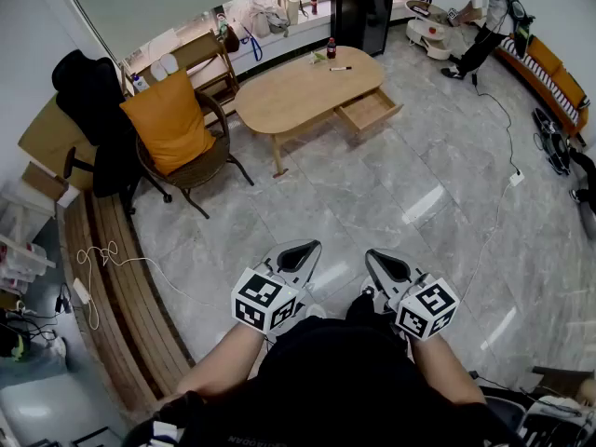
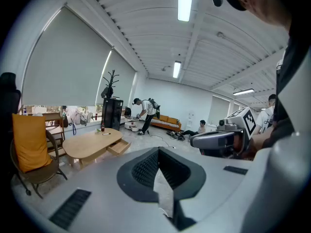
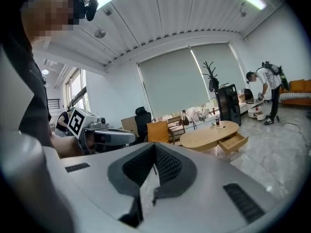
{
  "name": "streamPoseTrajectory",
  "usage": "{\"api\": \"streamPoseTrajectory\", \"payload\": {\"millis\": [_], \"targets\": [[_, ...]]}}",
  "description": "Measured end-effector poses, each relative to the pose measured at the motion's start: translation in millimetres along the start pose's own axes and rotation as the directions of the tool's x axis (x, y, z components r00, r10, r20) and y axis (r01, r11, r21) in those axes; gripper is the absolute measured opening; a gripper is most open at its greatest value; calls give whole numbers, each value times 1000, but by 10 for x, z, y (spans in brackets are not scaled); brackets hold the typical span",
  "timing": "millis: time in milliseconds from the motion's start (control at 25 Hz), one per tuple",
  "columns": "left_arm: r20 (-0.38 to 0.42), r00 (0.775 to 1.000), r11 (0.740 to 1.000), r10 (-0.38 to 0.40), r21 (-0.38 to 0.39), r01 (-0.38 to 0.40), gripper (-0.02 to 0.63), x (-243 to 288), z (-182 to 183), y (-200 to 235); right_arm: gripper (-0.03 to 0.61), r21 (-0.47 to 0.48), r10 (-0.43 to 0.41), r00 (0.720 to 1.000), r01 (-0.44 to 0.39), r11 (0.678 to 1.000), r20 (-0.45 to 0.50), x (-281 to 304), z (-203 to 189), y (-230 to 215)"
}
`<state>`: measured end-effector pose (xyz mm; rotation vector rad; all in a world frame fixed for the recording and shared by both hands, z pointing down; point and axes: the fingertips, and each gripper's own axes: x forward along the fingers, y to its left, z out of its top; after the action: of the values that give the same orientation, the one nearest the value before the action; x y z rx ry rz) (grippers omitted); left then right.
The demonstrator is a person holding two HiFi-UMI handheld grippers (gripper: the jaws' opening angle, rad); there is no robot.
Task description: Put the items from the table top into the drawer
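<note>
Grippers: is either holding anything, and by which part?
Nothing held. The left gripper and right gripper both have jaws together with nothing between them.

The bench (image 1: 298, 87) stands far off in every view, so the things on it are tiny: a bottle (image 1: 331, 47) and a pen (image 1: 339, 68) can be made out, but the small green thing (image 1: 319, 57) beside the bottle is too small to tell. In the head view the wearer's body (image 1: 345, 380) is cut off by the bottom edge.
</note>
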<state>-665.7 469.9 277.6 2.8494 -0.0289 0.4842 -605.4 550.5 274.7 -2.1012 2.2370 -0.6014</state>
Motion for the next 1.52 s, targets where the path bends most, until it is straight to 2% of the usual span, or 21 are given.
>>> {"api": "streamPoseTrajectory", "payload": {"millis": [120,360,560,800,960,1320,1520], "targets": [[13,1000,1000,8,-27,-7,2,-35,50,93,3,-10,-3,1000,3,1000,-2,40,39,43],[19,1000,1000,-13,-9,13,2,-51,39,44,3,-22,-16,1000,16,1000,-4,22,19,74],[24,999,999,-21,-29,21,2,-55,8,52,3,-40,-17,1000,17,999,-9,6,34,125],[-27,999,998,-39,-47,37,2,-22,-197,55,5,-79,-38,998,34,996,-53,89,-59,151],[-63,997,997,-45,-61,41,2,77,-315,75,5,-54,-59,996,55,997,-67,96,-132,26],[-90,995,998,-43,-57,38,2,342,-186,297,5,15,-34,997,35,999,-70,373,-51,-280],[-116,993,999,-28,-41,23,2,559,-40,517,5,53,-16,998,19,998,-62,670,88,-610]]}}
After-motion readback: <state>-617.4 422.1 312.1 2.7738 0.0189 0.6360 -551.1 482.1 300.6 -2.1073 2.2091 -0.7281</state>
